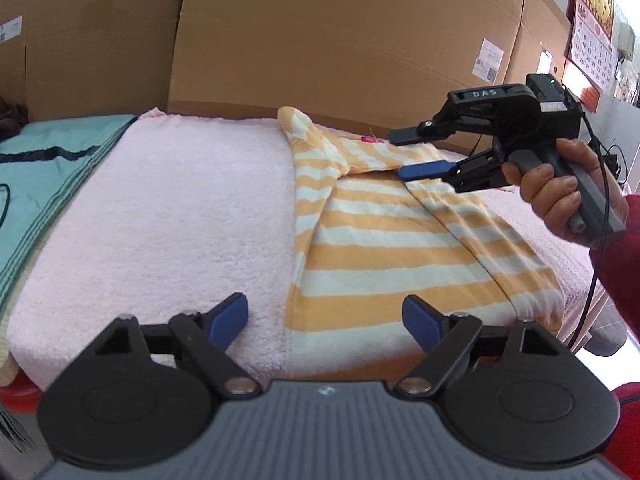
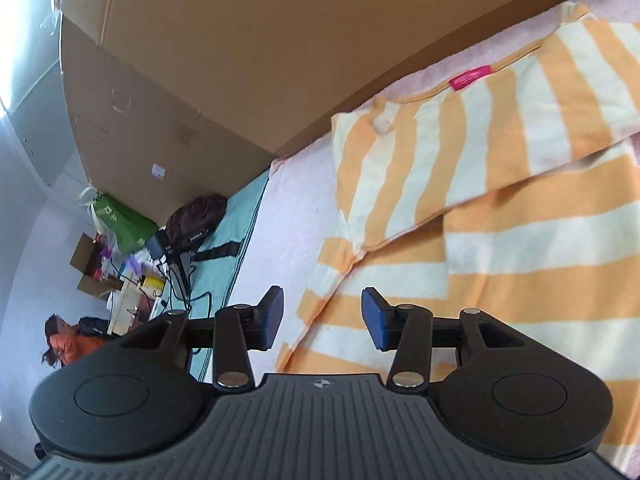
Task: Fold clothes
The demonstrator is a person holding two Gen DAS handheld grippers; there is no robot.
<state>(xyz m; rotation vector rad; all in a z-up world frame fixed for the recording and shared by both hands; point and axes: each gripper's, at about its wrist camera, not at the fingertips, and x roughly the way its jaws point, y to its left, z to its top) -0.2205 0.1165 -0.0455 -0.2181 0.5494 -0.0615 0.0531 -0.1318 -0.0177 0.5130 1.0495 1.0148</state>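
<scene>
Striped orange-and-white garment (image 1: pixel 400 240) laid flat on pink towel (image 1: pixel 180 208), sleeves folded inward across body. Left tongs (image 1: pixel 326 318) spread, nothing between, held over garment's near hem. Right tongs (image 1: pixel 404 152) parted, nothing gripped, raised above collar; gripped by hand (image 1: pixel 560 196). Cardboard boxes (image 1: pixel 340 32) behind.

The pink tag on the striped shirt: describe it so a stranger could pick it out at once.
Start at the wall of cardboard boxes and drop to the pink towel spread in front of them. On it lies the orange-and-white striped shirt. At its neckline, the edge nearest the boxes, sits the pink tag: a small magenta rectangle, the only vivid pink on the stripes.
</scene>
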